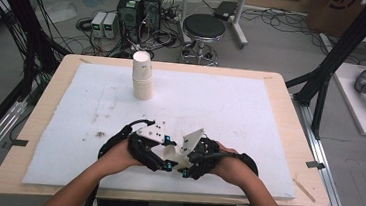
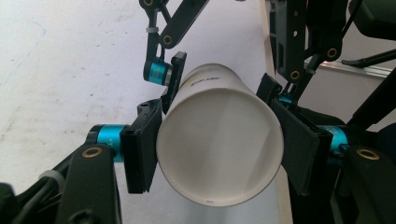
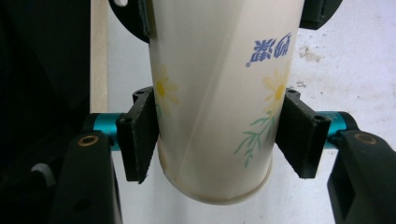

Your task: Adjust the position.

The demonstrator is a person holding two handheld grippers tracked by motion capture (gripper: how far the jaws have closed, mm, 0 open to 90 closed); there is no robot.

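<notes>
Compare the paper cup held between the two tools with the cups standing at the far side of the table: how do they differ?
The held cup lies tipped on its side, lifted above the white mat; the stacked cups stand on it. The held cup is clamped by the left tool and right tool; the stacked cups stand untouched. All are white paper cups.

Even, diffuse overhead light fills the high view, leaving only a soft shadow beside the stacked paper cups (image 1: 142, 77) on the white foam mat (image 1: 231, 107). The gripper views are softer, with dark, underexposed corners. Picture detail is coarse throughout, without glare.
</notes>
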